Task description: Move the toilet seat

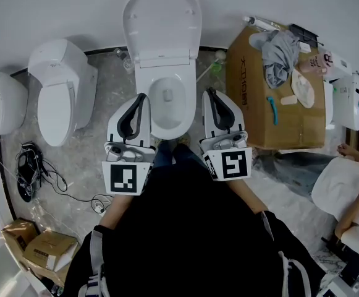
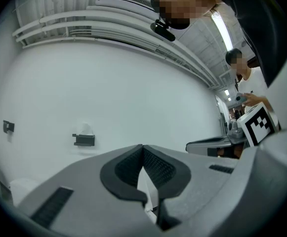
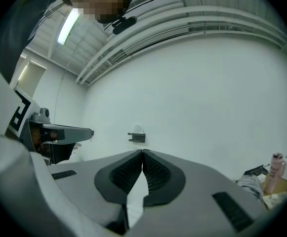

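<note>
The white toilet point(image 1: 165, 101) stands against the wall in the head view, its lid and seat point(image 1: 161, 22) tipped up against the wall and the bowl uncovered. My left gripper point(image 1: 141, 97) hangs level beside the bowl's left flank, jaws shut with nothing between them. My right gripper point(image 1: 209, 93) mirrors it at the bowl's right flank, also shut and empty. Neither touches the toilet. In the left gripper view my left gripper point(image 2: 143, 146) shows closed tips aimed at the blank white wall. The right gripper view shows my right gripper point(image 3: 142, 152) the same way.
A second toilet point(image 1: 59, 91) and a third fixture point(image 1: 3, 101) stand to the left. A large cardboard box point(image 1: 253, 104) with a grey cloth point(image 1: 280, 55) sits right of the bowl. Cables point(image 1: 31, 172) lie on the floor. A person point(image 1: 352, 193) sits at the right.
</note>
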A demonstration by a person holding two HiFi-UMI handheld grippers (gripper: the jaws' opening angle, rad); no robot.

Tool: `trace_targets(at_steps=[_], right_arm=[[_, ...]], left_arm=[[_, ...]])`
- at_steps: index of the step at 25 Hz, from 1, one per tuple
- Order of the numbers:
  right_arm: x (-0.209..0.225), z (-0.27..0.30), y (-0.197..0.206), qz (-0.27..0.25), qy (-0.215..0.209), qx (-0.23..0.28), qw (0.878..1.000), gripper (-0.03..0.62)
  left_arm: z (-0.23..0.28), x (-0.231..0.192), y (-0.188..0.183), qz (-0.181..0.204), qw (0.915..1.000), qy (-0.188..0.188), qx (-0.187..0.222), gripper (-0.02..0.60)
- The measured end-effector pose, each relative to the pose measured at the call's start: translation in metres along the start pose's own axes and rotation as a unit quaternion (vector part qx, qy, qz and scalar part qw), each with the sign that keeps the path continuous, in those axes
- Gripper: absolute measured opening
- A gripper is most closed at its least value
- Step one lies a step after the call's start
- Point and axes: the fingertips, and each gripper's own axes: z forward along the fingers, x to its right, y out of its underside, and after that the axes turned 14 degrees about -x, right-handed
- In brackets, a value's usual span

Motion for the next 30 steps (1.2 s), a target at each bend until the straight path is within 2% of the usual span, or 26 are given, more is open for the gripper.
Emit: trace_targets(at_steps=[16, 24, 30], right_arm=[[0.002, 0.042, 0.041, -0.004, 0.003, -0.017, 1.000, 0.023], [0.004, 0.066, 0.083, -0.006, -0.008, -0.033, 0.999, 0.023], [0.003, 0.084, 0.119, -0.004, -0.017, -0.050, 0.999, 0.023]], left_arm=[[0.039, -0.019, 0.049, -0.010, 0.9990, 0.035, -0.027, 0.006], [0.060, -0.023, 0.078, -0.002, 0.9986, 0.052, -0.011, 0.006], [0.075, -0.026, 0.111, -0.003, 0.9981, 0.058, -0.022, 0.006]])
